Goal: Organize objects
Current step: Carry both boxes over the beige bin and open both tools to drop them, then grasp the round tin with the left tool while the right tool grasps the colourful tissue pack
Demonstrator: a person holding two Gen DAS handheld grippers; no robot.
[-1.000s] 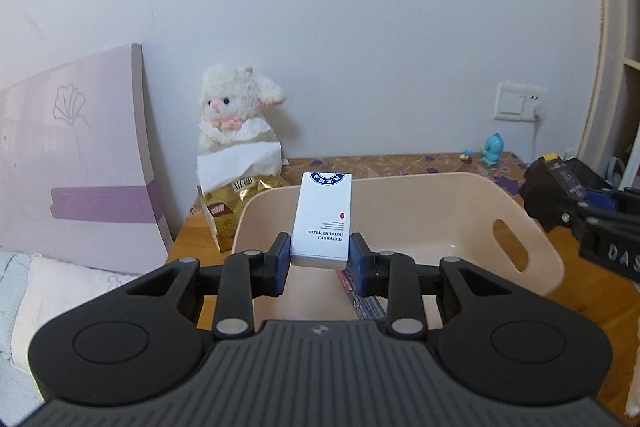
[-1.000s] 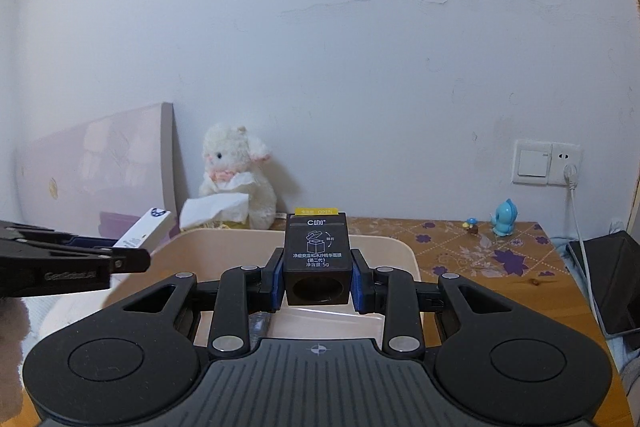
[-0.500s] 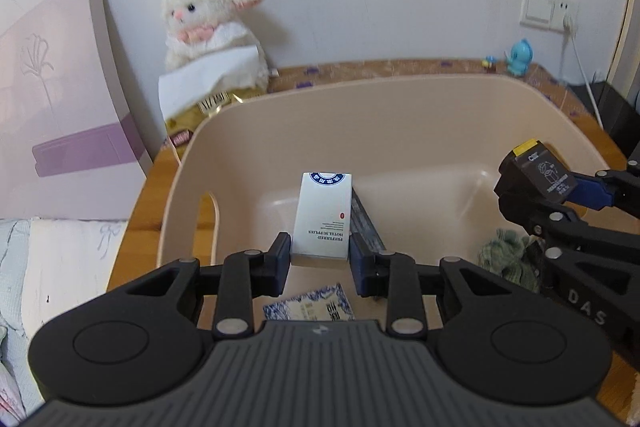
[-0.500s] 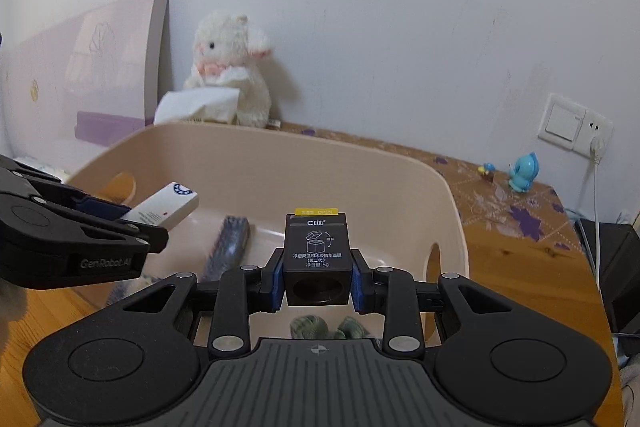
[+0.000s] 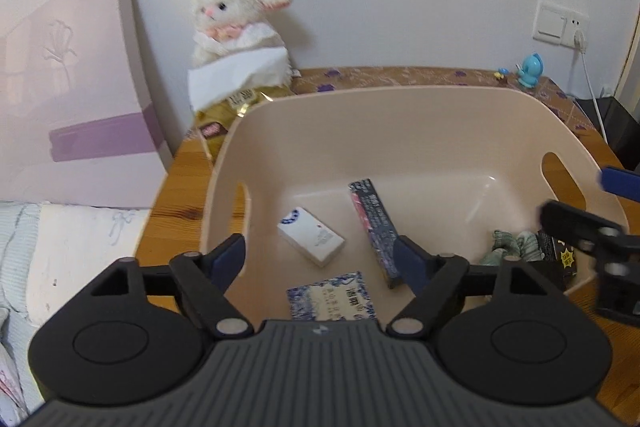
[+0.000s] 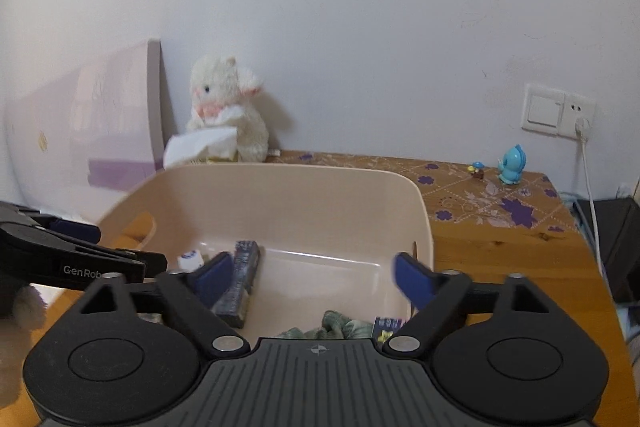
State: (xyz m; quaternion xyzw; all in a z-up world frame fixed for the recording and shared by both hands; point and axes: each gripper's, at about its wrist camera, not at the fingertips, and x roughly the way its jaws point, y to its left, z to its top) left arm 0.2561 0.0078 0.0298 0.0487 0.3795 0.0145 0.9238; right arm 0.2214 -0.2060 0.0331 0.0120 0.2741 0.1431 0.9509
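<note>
A beige plastic basin [image 5: 400, 99] stands on the wooden table. On its floor lie a white box [image 5: 311, 237], a long dark box [image 5: 374, 223], a blue-and-white packet [image 5: 332, 297], a green cloth [image 5: 512, 247] and a black cube box [image 5: 560, 255]. My left gripper [image 5: 320, 257] hangs over the basin's near side; its jaws are opening and grip nothing, and the white box lies loose below them. My right gripper [image 6: 312, 277] is over the basin's right end with jaws opening and empty. Below it are the green cloth [image 6: 332, 325] and the black cube box [image 6: 390, 327].
A white plush lamb [image 5: 236, 23] with a tissue and a gold snack bag [image 5: 228, 111] sits behind the basin. A lilac board [image 5: 80, 87] leans at the left over bedding. A blue figurine [image 6: 512, 165], a wall socket [image 6: 556, 109] with its cable, and a black device [image 6: 616, 243] are at the right.
Both grippers tipped down over the basin and opened. The white box left the left jaws and lies on the basin floor. The black cube left the right jaws and lies by the green cloth.
</note>
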